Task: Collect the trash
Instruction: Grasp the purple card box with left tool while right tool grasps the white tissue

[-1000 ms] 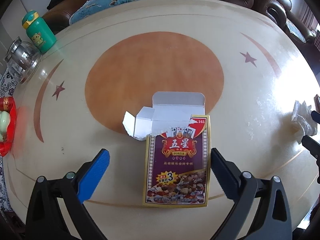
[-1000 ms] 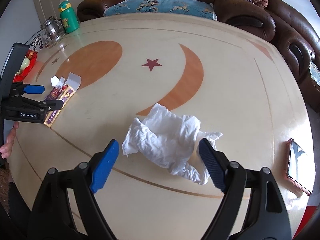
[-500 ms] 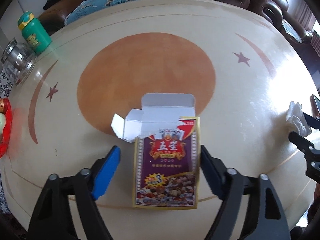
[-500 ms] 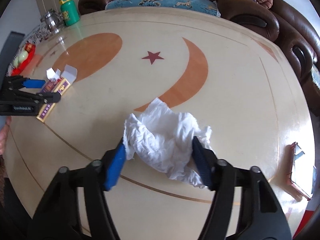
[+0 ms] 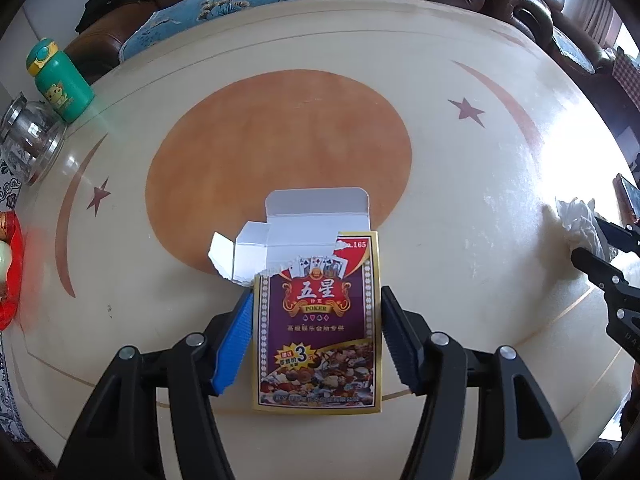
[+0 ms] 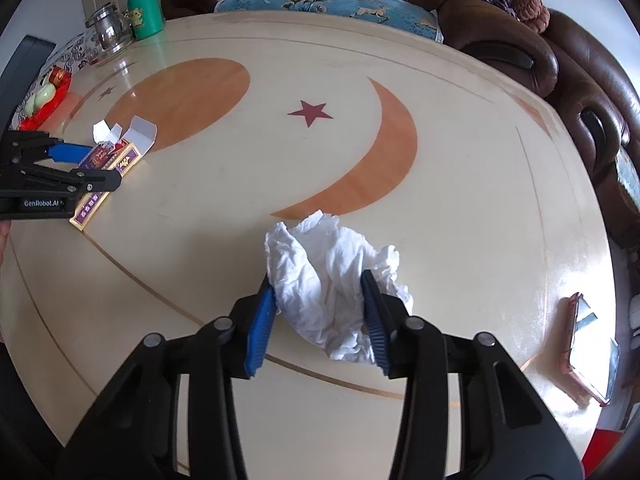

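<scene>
An opened, torn poker card box (image 5: pixel 318 320) lies flat on the round table, its white flaps pointing away. My left gripper (image 5: pixel 316 312) has its jaws closed against both long sides of the box. A crumpled white tissue (image 6: pixel 332 284) lies on the table in the right wrist view. My right gripper (image 6: pixel 320 296) is shut on the tissue, which bulges between the pads. The box (image 6: pixel 108 164) and left gripper (image 6: pixel 86 166) show at far left in the right wrist view. The tissue (image 5: pixel 580 224) and right gripper (image 5: pixel 596 246) show at far right in the left wrist view.
A green bottle (image 5: pixel 60 84) and a glass jar (image 5: pixel 28 144) stand at the table's far left edge. A red tray (image 5: pixel 10 272) sits at the left rim. A phone (image 6: pixel 588 344) lies near the right edge. Brown sofas (image 6: pixel 560 60) ring the table's far side.
Both grippers have closed: the left jaws came in against the sides of the card box, the right jaws squeezed in on the tissue and bunched it up.
</scene>
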{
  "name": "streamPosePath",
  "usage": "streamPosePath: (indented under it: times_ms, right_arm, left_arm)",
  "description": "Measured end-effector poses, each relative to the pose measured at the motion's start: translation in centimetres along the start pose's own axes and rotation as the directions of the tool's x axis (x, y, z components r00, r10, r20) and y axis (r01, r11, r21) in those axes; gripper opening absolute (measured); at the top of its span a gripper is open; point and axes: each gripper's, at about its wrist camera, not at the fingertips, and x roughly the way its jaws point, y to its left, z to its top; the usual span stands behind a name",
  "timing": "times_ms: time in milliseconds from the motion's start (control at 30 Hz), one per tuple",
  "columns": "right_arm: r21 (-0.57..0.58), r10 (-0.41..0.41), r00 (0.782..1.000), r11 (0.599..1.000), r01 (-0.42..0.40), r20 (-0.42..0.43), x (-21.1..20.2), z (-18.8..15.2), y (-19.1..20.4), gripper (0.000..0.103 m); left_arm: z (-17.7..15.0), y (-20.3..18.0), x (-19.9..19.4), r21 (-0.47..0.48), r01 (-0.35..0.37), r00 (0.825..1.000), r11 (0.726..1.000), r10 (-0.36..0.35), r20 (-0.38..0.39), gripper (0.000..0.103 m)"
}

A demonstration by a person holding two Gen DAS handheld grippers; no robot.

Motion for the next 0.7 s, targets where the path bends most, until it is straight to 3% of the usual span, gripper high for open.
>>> streamPosePath:
  times_ms: [167,300,400,467,500,700]
  right_arm:
    - [-0.019,-0.017,1.0,1.0,0.017,0.003,0.08,-0.12,0.47,0.042]
    - [-0.023,-0.02,1.0,1.0,0.021,0.007,0.13,-0.23,0.45,0.042]
    - [-0.023,-0.023,1.0,0.999,0.023,0.011,0.14,-0.37,0.49,0.042]
    - [-0.022,-0.024,1.0,0.999,0.024,0.016,0.08,-0.42,0.49,0.041]
    - [-0.022,-0.025,1.0,0.999,0.025,0.017,0.03,-0.44,0.54,0.04]
    - [-0.009,-0.017,0.999,1.0,0.017,0.03,-0.31,-0.39,0.4,0.031]
  left_arm:
    - [0.06,0.22,0.11,0.011,-0.005,1.0,1.0,0.005,0.001,0.065]
    - [-0.16,-0.16,0.07,0.029,-0.054,0.998,0.998,0.053,0.026,0.078]
    - [-0.16,0.33,0.2,0.009,-0.028,0.999,1.0,0.028,0.024,0.078]
    - [-0.2,0.37,0.16,0.013,-0.016,0.999,1.0,0.016,0.029,0.072]
    - [-0.26,0.21,0.0,0.021,0.004,1.0,1.0,-0.005,0.031,0.06]
    - [-0.29,-0.58,-0.23,0.044,-0.021,0.999,0.999,0.019,0.041,0.059]
